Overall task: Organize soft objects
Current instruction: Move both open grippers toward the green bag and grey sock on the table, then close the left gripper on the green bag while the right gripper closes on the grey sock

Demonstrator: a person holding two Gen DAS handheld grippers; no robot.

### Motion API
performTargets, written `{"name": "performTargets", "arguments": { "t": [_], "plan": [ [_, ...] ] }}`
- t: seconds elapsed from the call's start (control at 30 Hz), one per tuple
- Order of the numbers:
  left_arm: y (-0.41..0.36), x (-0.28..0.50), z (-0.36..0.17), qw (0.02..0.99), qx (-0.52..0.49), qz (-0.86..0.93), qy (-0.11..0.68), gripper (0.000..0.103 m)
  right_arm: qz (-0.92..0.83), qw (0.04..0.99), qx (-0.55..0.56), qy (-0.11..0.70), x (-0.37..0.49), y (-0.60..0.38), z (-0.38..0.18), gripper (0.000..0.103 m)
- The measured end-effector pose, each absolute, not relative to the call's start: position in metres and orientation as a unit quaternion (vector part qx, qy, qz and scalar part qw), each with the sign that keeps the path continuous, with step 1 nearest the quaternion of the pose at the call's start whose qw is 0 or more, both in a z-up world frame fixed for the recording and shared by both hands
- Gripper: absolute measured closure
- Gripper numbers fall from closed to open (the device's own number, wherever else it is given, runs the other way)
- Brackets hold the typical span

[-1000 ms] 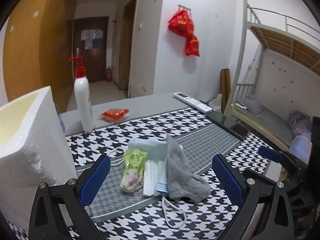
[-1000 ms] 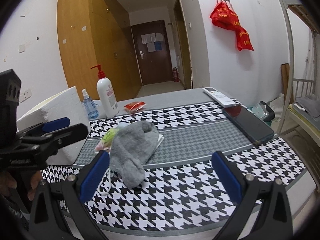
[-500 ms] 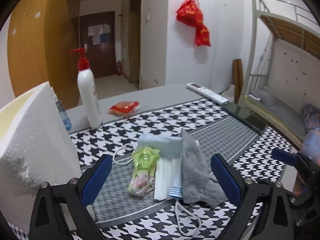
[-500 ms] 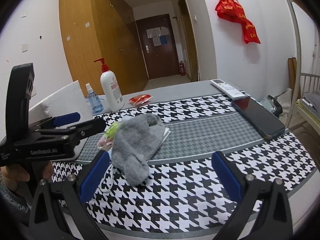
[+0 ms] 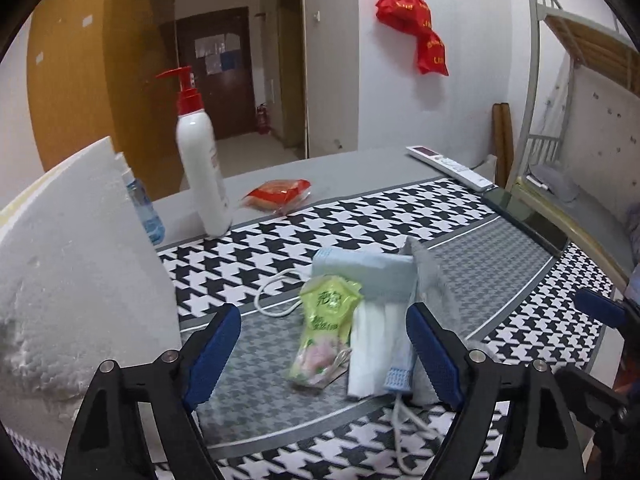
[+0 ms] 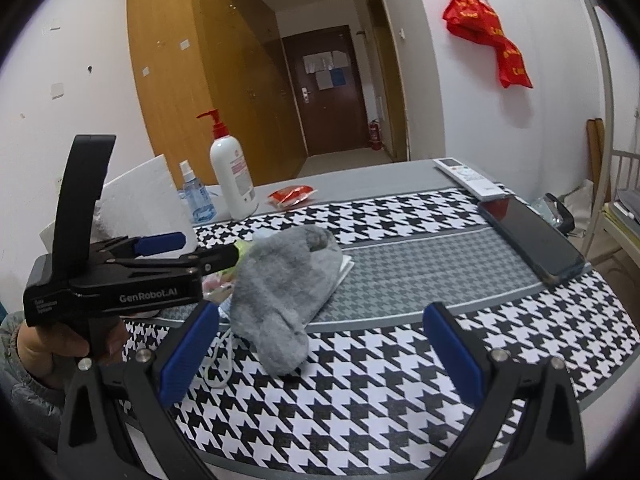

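A heap of soft things lies on the houndstooth cloth (image 5: 360, 216): a green packet (image 5: 326, 332), folded white and blue face masks (image 5: 370, 344) with loose ear loops, and a grey sock (image 6: 288, 288) draped over their right side. My left gripper (image 5: 323, 316) hovers low over the heap, its jaws closing. The packet and masks lie between its blue pads, which do not press on them. The right pad stands beside the sock (image 5: 430, 280). My right gripper (image 6: 320, 354) is open just in front of the sock's near end, holding nothing.
A white foam box (image 5: 80, 260) stands close on the left. Behind it are a spray bottle (image 6: 196, 200) and a pump bottle (image 5: 202, 168), with a red packet (image 5: 280, 194) beside them. A remote (image 5: 448, 166) and a phone (image 6: 532, 236) lie at the right edge.
My left gripper has tipped down and come closer to the heap, and its pads have drawn nearer together. My right gripper has hardly moved.
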State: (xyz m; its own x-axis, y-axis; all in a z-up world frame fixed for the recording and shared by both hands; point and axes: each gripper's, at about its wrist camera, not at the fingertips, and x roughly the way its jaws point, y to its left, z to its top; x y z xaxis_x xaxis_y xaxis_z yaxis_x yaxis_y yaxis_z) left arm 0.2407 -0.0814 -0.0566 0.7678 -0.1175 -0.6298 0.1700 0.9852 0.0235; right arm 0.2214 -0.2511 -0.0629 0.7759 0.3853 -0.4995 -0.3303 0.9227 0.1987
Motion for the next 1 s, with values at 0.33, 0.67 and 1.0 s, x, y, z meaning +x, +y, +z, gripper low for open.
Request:
{"name": "performTargets", "arguments": {
  "t": [0.33, 0.67, 1.0],
  "plan": [
    [-0.077, 0.248, -0.066, 0.933, 0.033, -0.08, 0.348, 0.017, 0.212, 0.934, 0.045, 0.285, 0.235, -0.241, -0.065, 0.0],
    [-0.07, 0.26, -0.077, 0.926, 0.018, -0.077, 0.368, 0.022, 0.217, 0.927, 0.031, 0.303, 0.244, -0.23, -0.072, 0.0],
    [-0.068, 0.266, -0.086, 0.922, 0.013, -0.076, 0.38, 0.033, 0.213, 0.924, 0.02, 0.318, 0.251, -0.226, -0.075, 0.0]
  ]
}}
